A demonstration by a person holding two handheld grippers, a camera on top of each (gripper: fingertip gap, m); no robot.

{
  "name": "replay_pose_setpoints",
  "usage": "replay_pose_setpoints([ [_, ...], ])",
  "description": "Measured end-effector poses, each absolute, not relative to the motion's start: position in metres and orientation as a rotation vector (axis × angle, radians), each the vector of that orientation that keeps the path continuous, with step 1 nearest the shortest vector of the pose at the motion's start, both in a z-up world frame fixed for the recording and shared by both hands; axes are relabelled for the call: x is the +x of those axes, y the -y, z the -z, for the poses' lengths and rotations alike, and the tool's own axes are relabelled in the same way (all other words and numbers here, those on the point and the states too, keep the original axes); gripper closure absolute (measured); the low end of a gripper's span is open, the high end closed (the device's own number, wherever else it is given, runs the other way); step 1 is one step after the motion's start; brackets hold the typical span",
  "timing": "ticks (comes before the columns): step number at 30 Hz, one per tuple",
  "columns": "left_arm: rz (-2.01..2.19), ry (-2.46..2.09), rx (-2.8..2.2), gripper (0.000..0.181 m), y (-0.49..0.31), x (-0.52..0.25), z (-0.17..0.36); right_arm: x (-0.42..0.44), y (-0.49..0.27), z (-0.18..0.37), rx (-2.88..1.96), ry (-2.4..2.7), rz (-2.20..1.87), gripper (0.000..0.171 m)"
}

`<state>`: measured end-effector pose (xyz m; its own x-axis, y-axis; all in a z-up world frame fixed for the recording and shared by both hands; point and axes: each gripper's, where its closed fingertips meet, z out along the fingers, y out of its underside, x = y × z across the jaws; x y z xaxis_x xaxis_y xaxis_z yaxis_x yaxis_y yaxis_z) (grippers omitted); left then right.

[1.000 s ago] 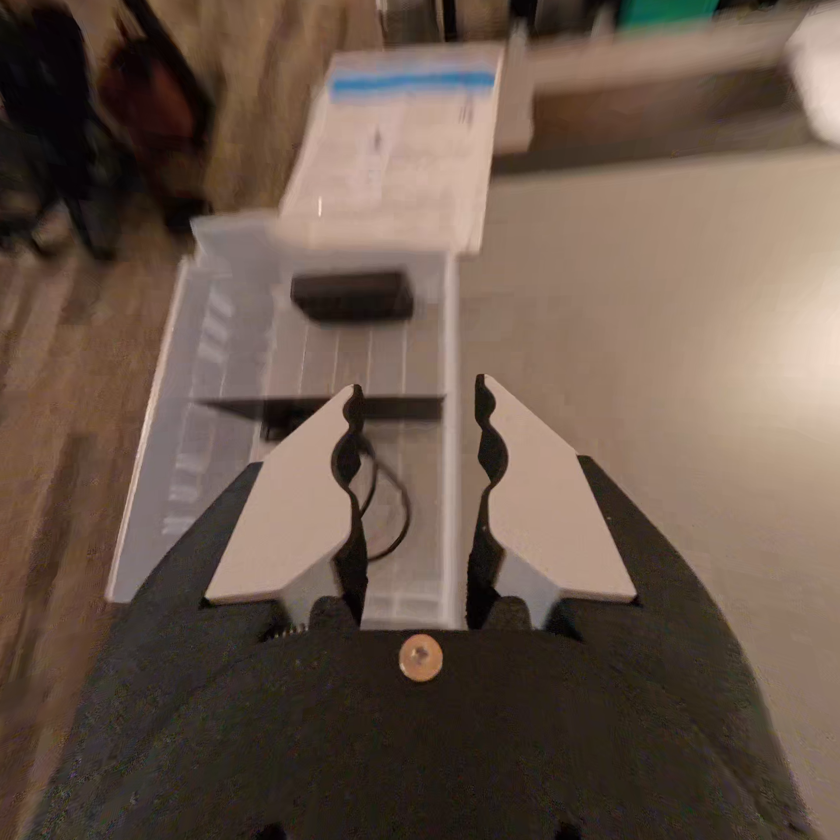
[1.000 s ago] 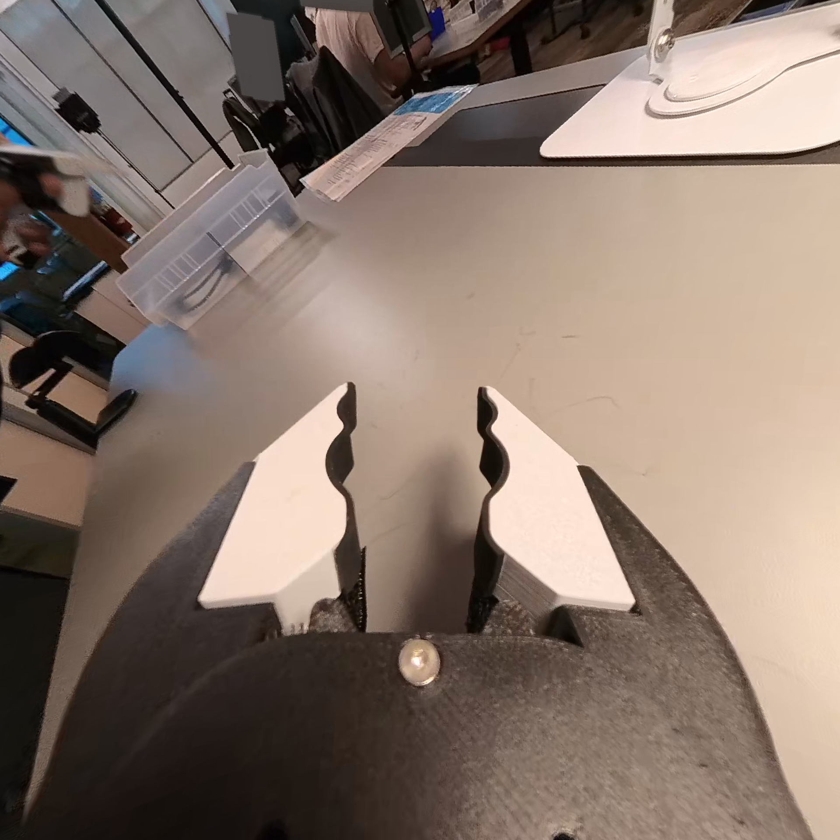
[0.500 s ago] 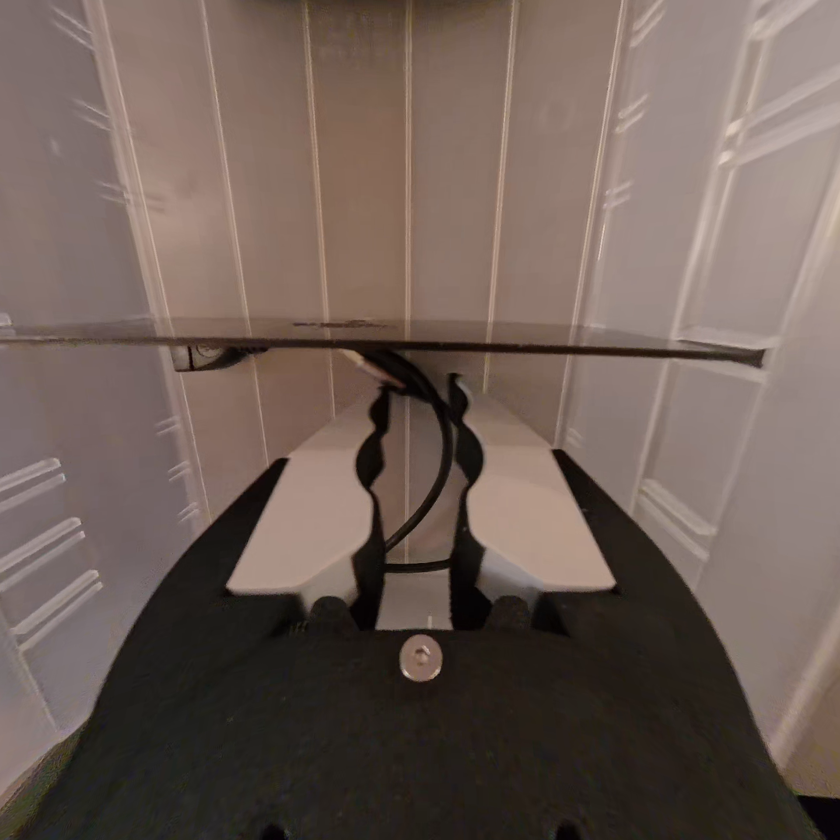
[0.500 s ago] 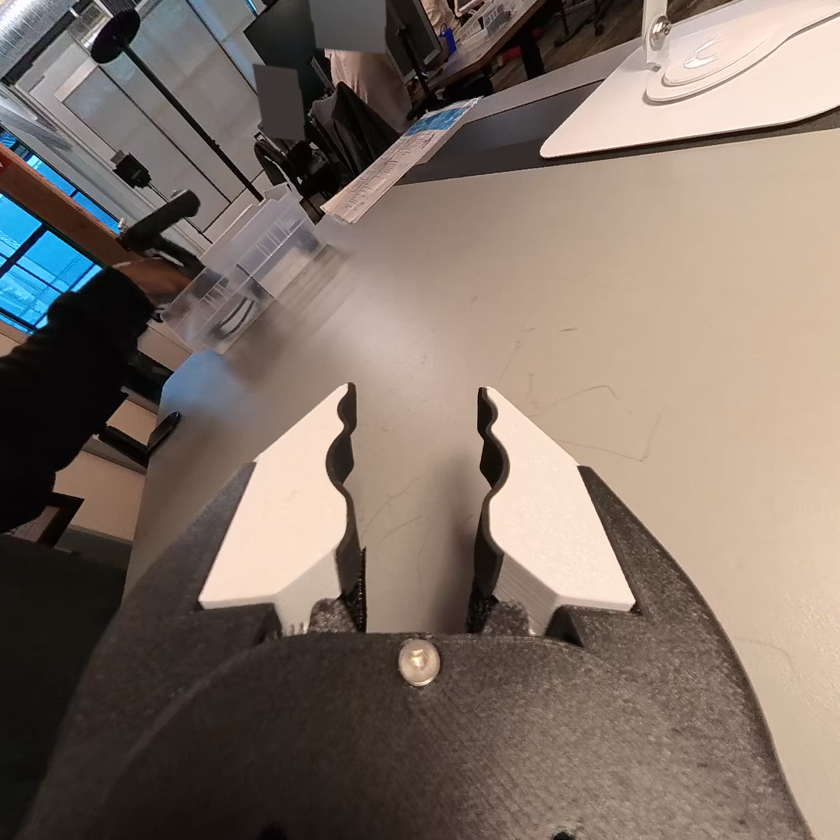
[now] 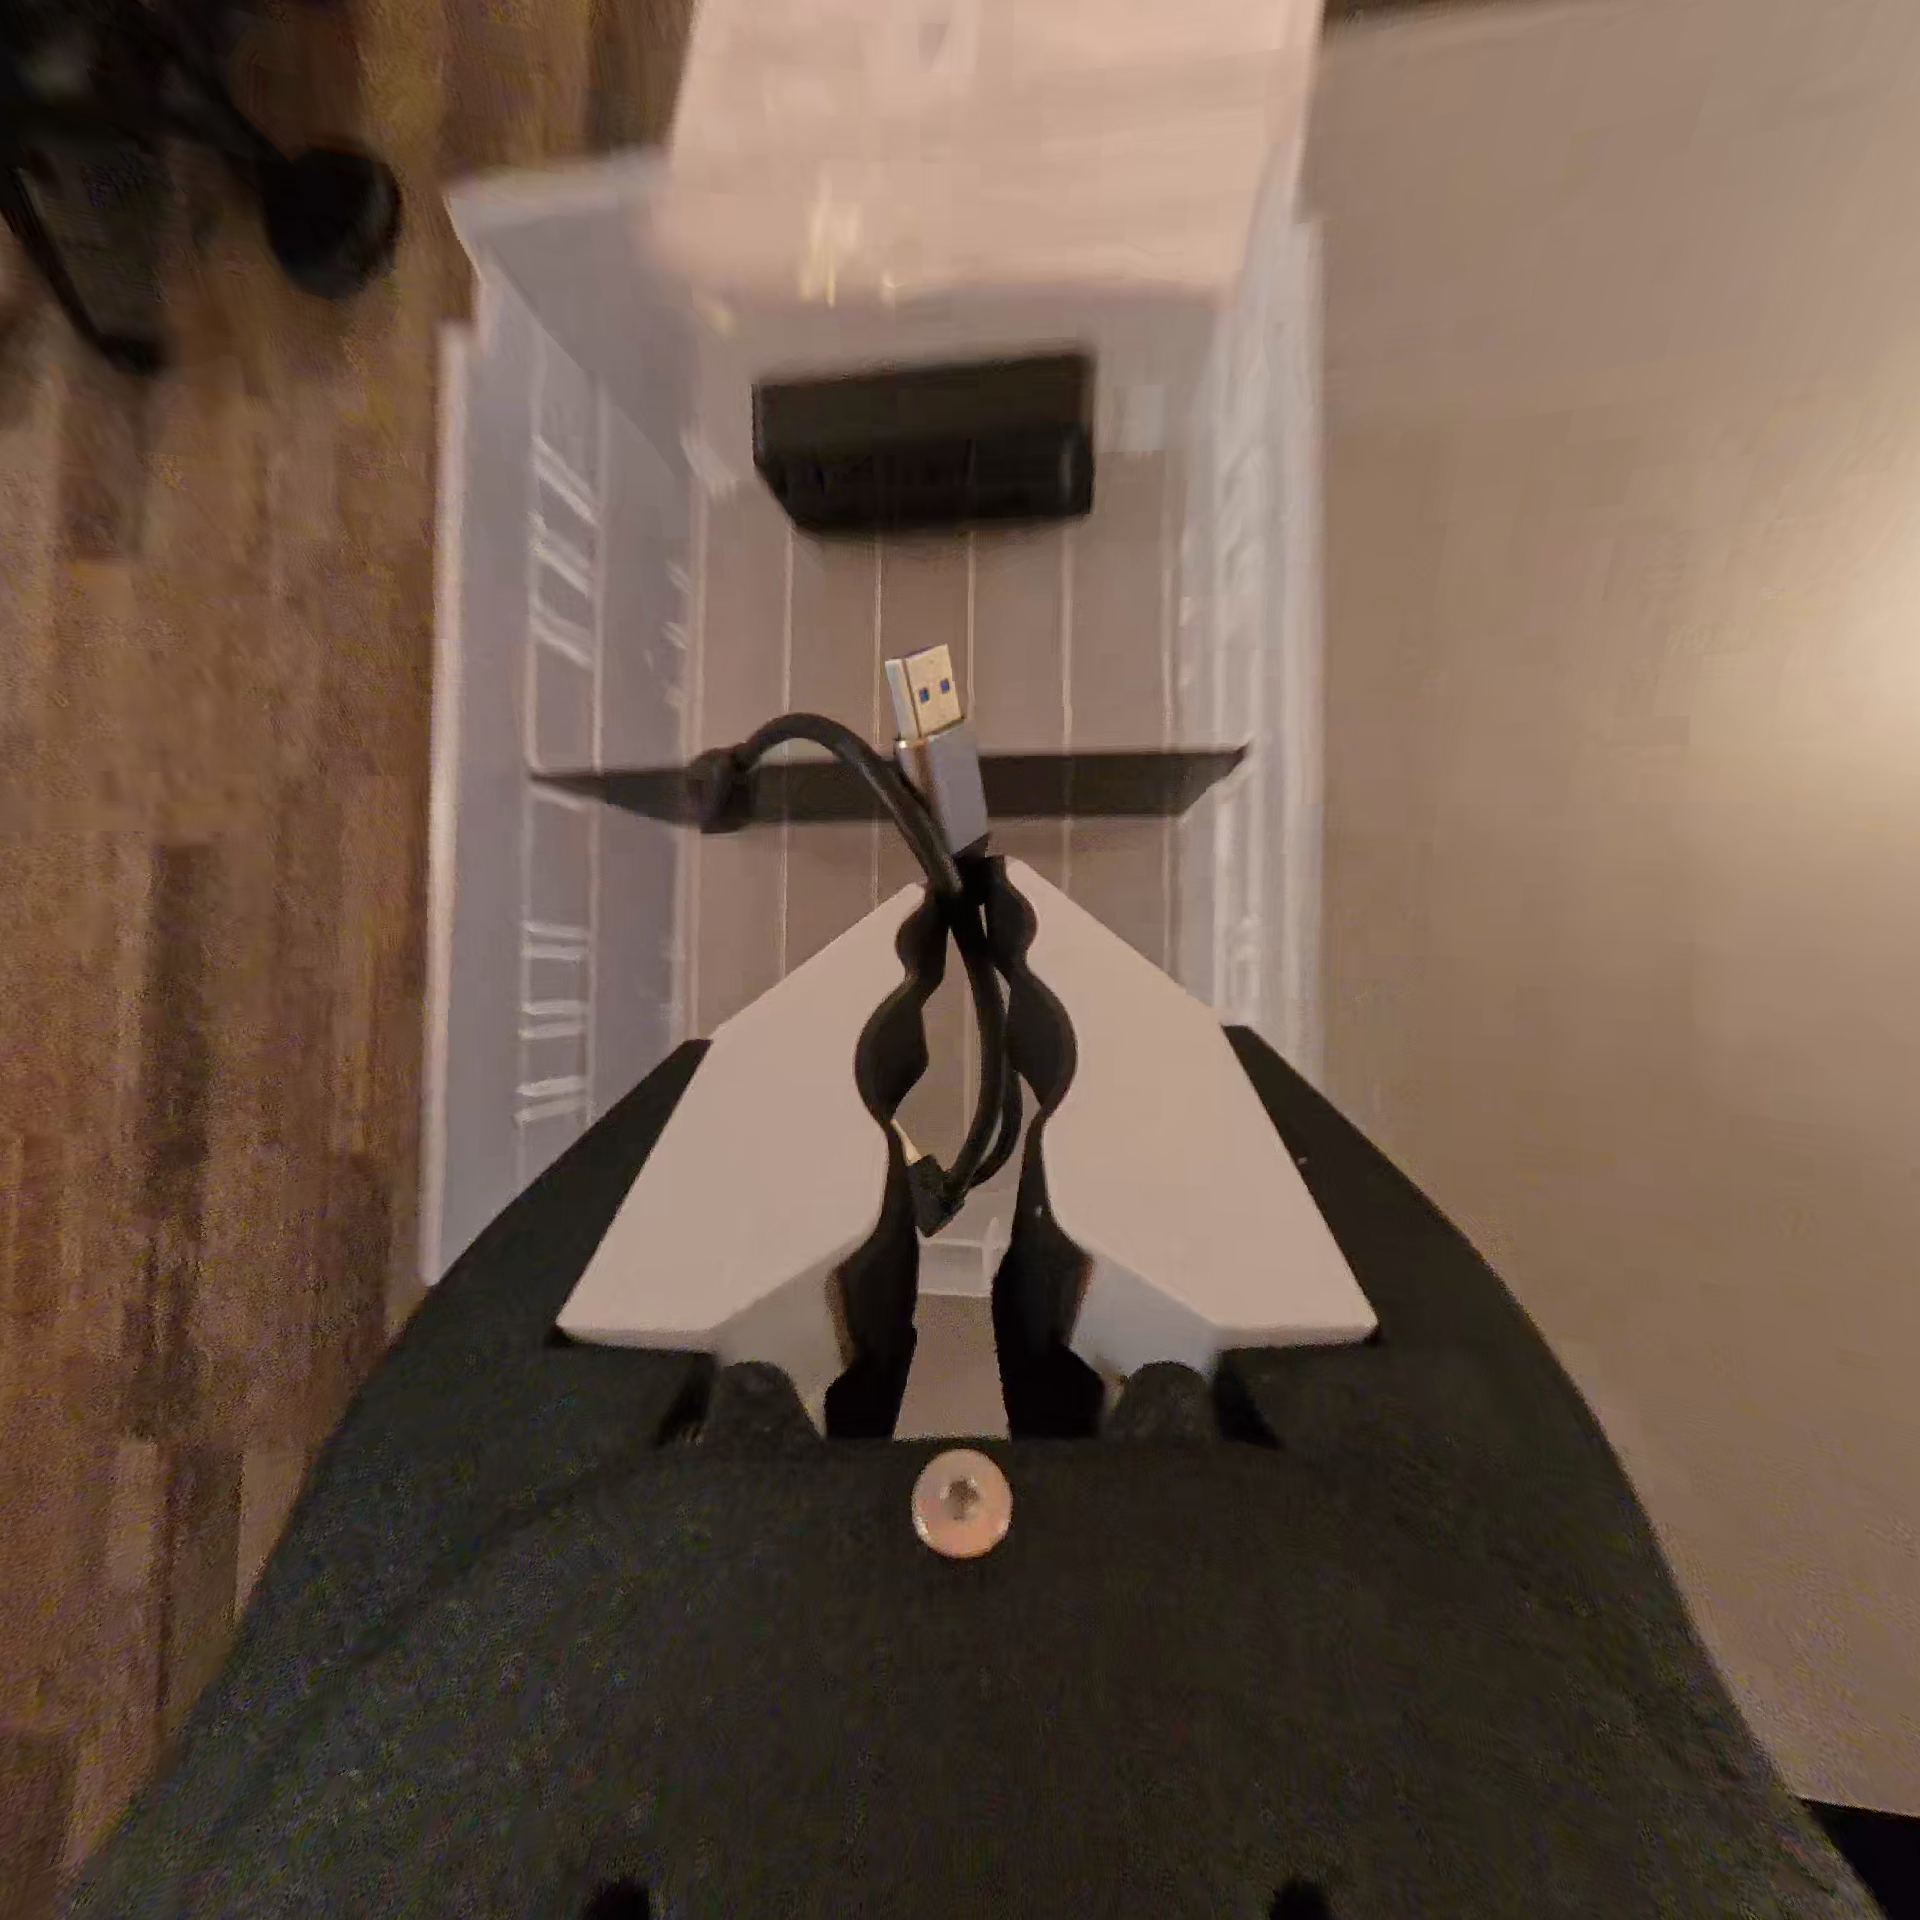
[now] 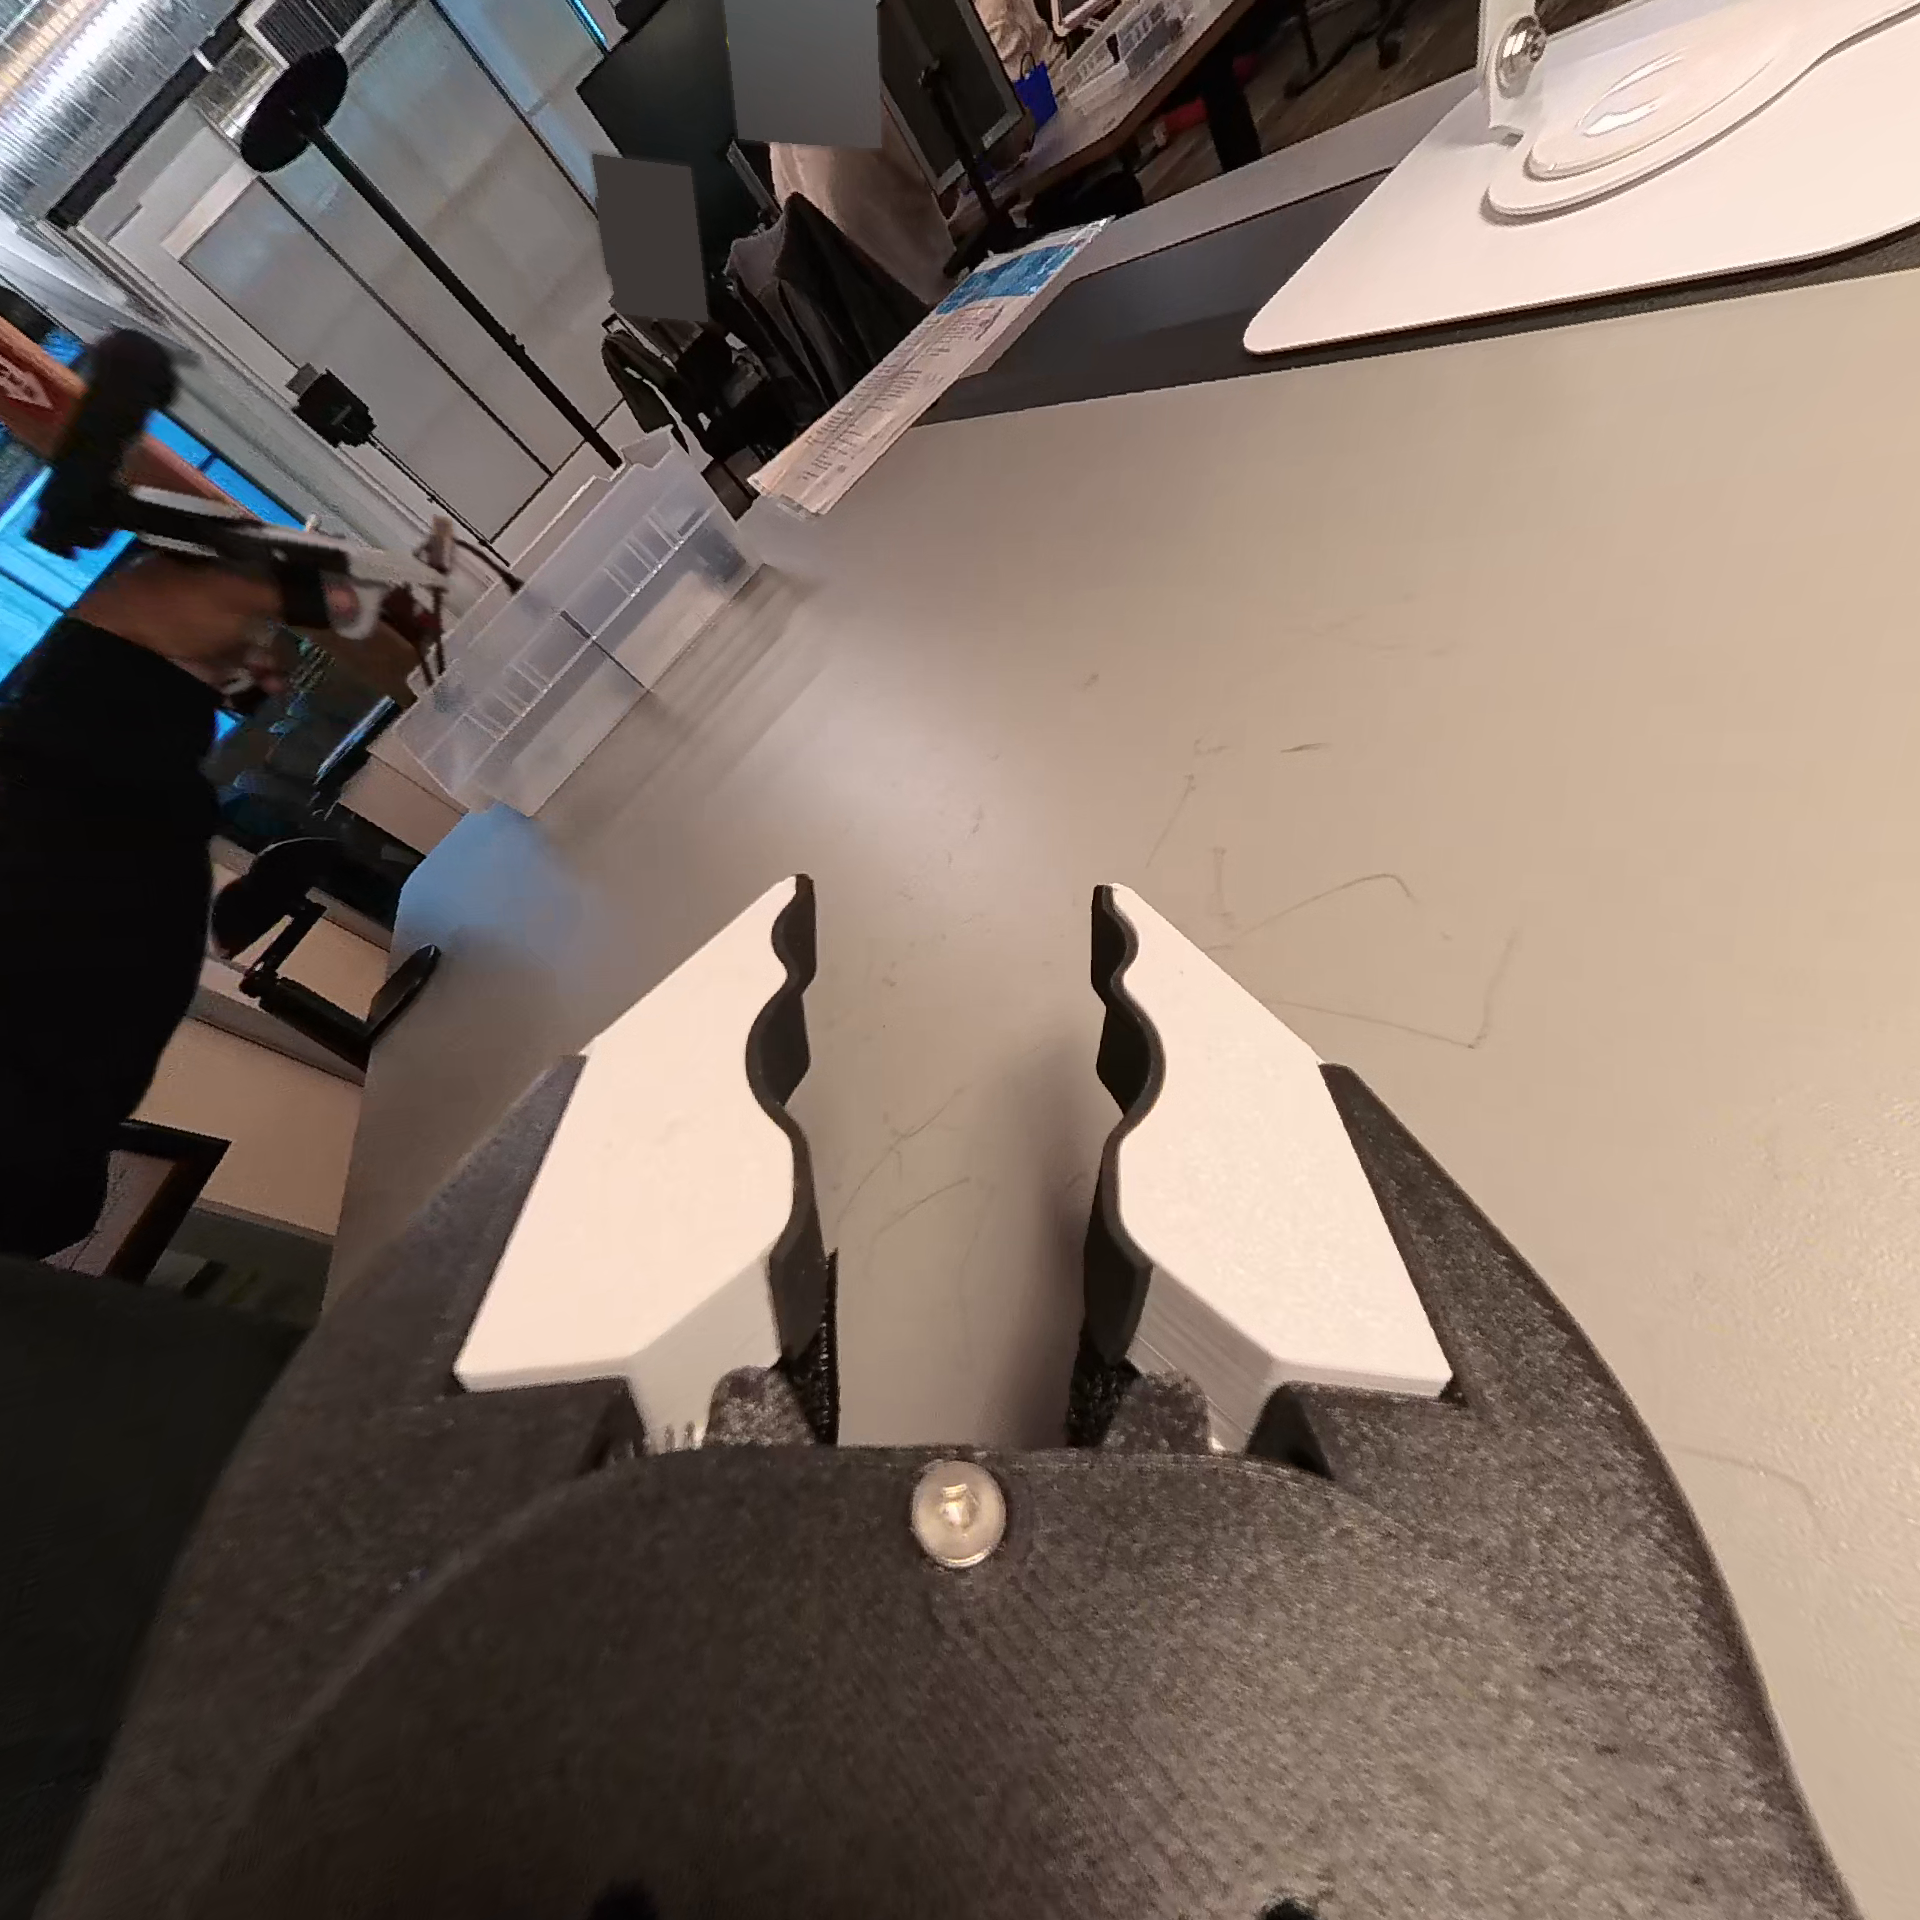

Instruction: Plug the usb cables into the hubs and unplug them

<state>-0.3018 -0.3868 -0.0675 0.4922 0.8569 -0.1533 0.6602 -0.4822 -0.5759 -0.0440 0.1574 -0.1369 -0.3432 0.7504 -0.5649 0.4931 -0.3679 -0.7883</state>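
Grey and lightly scratched, the counter spreads wide under the right gripper, with a clear plastic bin standing near its far left edge. Beyond the bin lies a stack of printed sheets, and to the right of that stack a white flat base sits on a darker strip of counter. Behind the bin the room is an office: glass walls, a black pole stand, chairs hung with dark clothing. Brown wood-look floor shows to the left of the bin in the left wrist view.

The right gripper's white fingers stand wide apart over bare counter, holding and touching nothing.

The left gripper hovers above the bin, its fingers drawn nearly together at the tips and pinching a black usb cable. The cable is folded into a loop that hangs between the fingers, its small angled plug near their base. Its grey-sleeved plug with a metal tip sticks up past the fingertips, over the bin's dark divider. A black hub lies in the bin's far compartment, beyond the divider. In the right wrist view, the left gripper appears left of the bin, raised above it, held by a dark-sleeved arm.
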Motion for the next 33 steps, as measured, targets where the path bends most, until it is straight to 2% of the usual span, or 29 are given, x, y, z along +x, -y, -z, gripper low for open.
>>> replay_pose_setpoints([
  [5,-0.706,0.92,-2.206,0.172,0.314,-0.275,-0.03,-0.044,-0.158,0.137,-1.665,1.624,-1.789,0.118],
  [9,-0.643,0.608,-2.241,0.172,0.222,-0.233,-0.051,-0.044,-0.158,0.137,-1.662,1.625,-1.792,0.118],
  [15,-0.292,0.15,-2.37,0.171,0.092,-0.149,0.018,-0.043,-0.158,0.136,-1.656,1.623,-1.799,0.118],
  [21,0.172,-0.082,-2.398,0.171,0.014,-0.066,0.096,-0.043,-0.158,0.136,-1.655,1.622,-1.801,0.118],
  [29,0.526,-0.247,-2.45,0.17,-0.005,0.009,0.162,-0.042,-0.157,0.136,-1.655,1.626,-1.809,0.118],
  [33,0.514,-0.273,-2.376,0.151,0.002,0.01,0.146,-0.042,-0.157,0.136,-1.656,1.627,-1.81,0.118],
])
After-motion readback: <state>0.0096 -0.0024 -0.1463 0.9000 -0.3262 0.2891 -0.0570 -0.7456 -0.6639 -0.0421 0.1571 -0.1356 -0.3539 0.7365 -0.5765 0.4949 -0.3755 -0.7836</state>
